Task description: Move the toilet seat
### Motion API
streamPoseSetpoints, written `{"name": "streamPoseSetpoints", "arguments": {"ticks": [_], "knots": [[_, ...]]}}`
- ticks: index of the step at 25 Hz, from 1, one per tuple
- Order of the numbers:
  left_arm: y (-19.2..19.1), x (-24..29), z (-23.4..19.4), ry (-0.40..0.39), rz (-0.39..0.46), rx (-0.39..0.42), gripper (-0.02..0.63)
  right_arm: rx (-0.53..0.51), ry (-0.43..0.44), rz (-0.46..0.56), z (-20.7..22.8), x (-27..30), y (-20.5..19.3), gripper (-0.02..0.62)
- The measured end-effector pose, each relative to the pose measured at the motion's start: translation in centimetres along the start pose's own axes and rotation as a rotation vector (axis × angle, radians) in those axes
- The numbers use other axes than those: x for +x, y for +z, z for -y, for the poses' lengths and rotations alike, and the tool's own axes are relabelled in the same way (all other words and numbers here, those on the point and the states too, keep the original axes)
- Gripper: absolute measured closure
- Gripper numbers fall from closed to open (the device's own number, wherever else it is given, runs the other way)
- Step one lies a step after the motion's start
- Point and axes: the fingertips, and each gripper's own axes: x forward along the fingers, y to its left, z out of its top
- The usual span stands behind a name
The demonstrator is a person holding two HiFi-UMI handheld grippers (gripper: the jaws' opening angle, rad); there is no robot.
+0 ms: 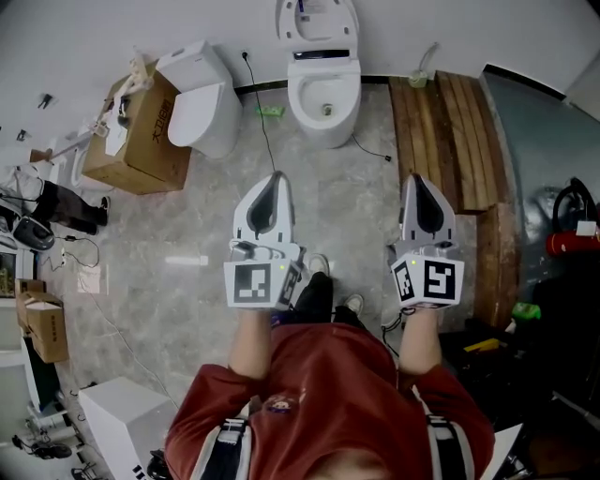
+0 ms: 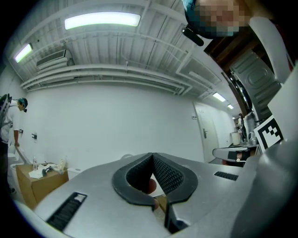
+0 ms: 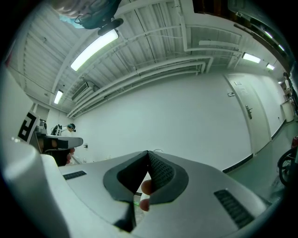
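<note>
In the head view a white toilet (image 1: 323, 94) stands against the far wall, its lid (image 1: 317, 21) raised and the bowl open. Both grippers are held side by side over the floor, well short of the toilet and pointing toward it. My left gripper (image 1: 276, 178) is shut with its tips meeting and holds nothing; in its own view the left gripper (image 2: 152, 155) faces only the white wall. My right gripper (image 1: 414, 180) is also shut and empty, and the right gripper (image 3: 148, 152) looks at the same wall. Neither gripper view shows the toilet.
A second white toilet (image 1: 202, 98) stands at the left beside a cardboard box (image 1: 141, 131). A black cable (image 1: 266, 131) runs over the floor. Wooden planks (image 1: 459, 141) lie at the right, with a red extinguisher (image 1: 567, 242) beyond. A white box (image 1: 122, 412) sits near left.
</note>
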Motion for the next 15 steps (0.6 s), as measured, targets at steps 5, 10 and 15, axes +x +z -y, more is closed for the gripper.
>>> {"name": "streamPoseSetpoints", "arguments": {"ticks": [5,10,15], "knots": [[-0.4,2.2,-2.5,0.002,0.026,-0.025,0.597,-0.033,0.010,0.005,-0.4,3.4,0.1,0.588],[0.0,4.8,-7.0,0.016,0.056,-0.035,0.597,-0.075,0.032,0.004,-2.0,8.3,0.7,0.588],[-0.6,7.6,-11.7,0.036,0.055,-0.039,0.597,-0.093,0.038,-0.002,-3.9,13.8,0.6,0.588]]}}
